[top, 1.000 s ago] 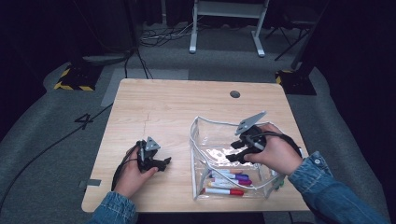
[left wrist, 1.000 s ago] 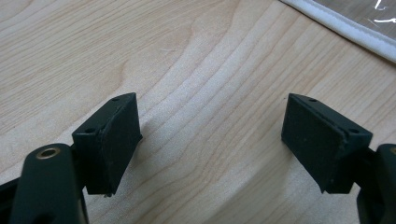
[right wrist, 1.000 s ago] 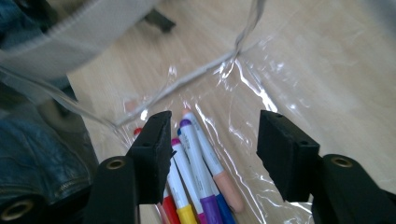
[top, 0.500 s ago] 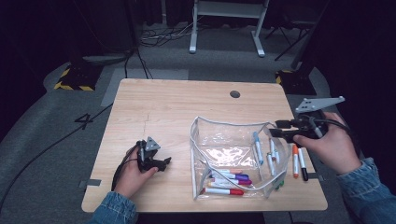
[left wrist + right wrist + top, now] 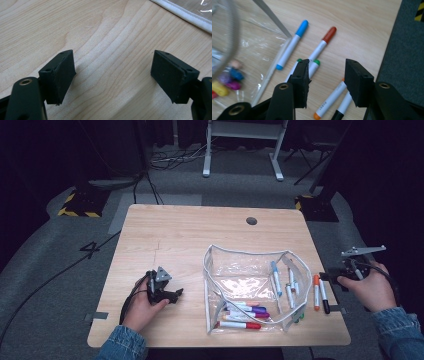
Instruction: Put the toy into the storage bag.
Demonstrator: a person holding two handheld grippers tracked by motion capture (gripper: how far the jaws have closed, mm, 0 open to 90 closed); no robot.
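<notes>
Right gripper (image 5: 325,83) fingers half-open, empty, jaws just closing; left gripper (image 5: 112,75) wide, empty; orange marker (image 5: 316,292) could roll off tabletop (image 5: 190,240) edge.

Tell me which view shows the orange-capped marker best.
Right gripper view: the orange-capped marker lies close and sharp on the table, its whole length readable. The high view shows it small beside the clear pouch.

Yellow-black hazard block (image 5: 78,204) beside table (image 5: 185,235).

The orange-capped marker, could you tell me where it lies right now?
In the high view the orange-capped marker lies on the table near its right edge, between the clear pouch and a black-capped marker.
</notes>
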